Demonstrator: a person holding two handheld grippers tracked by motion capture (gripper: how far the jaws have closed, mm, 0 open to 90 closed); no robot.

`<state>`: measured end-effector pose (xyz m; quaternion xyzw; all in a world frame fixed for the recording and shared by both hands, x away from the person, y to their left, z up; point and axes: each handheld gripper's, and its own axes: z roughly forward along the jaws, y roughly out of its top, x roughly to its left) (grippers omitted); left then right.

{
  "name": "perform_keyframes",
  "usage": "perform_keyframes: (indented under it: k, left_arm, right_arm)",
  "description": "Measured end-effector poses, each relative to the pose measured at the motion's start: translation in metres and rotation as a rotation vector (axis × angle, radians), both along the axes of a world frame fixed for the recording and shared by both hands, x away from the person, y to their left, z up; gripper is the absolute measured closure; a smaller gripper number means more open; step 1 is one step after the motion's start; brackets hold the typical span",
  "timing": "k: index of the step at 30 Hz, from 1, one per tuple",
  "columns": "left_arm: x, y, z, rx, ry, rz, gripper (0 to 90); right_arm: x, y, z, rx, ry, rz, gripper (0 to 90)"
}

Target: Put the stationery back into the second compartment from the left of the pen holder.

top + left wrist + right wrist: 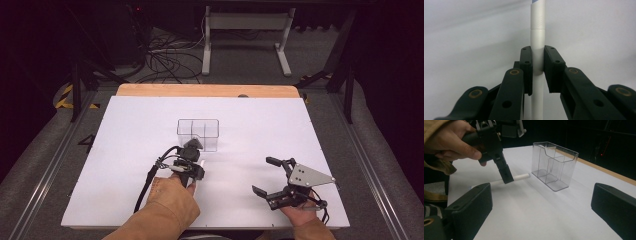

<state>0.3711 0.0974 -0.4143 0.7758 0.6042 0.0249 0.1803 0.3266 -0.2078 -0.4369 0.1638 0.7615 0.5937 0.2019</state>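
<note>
Left gripper: carried in the person's left hand, pointed steeply down at the tabletop. Its jaws are pressed onto a white marker, pinched about mid-length. In the right gripper view the marker is seen lying nearly level, close above or on the tabletop; contact cannot be told.

Clear organiser: an open-topped box with several compartments, set just beyond the left gripper. The marker's free end is aimed toward its near side, a short gap apart. To be dropped in, the marker is judged to need raising and tipping upright.

Right gripper: held well apart to the right, jaws spread wide, nothing between them.
</note>
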Motion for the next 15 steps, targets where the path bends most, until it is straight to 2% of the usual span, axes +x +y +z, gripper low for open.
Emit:
perform_keyframes:
  k: [3,7,10,15]
  left_arm:
    - [-0.002,0.006,0.005,-0.024,-0.058,0.001,78.6]
    - [-0.006,0.014,0.013,-0.056,-0.163,-0.001,78.7]
    - [-0.011,0.017,0.017,-0.07,-0.216,0.002,78.7]
    - [-0.012,0.025,0.026,-0.138,-0.306,0.011,78.7]
  right_arm:
    - [0.0,0.0,0.0,0.0,0.002,-0.001,4.1]
    - [0.0,0.0,-0.001,-0.005,0.003,-0.002,4.0]
    - [0.0,0.0,-0.001,-0.002,0.004,-0.003,4.1]
    - [0.0,-0.001,-0.002,-0.003,0.006,-0.007,4.0]
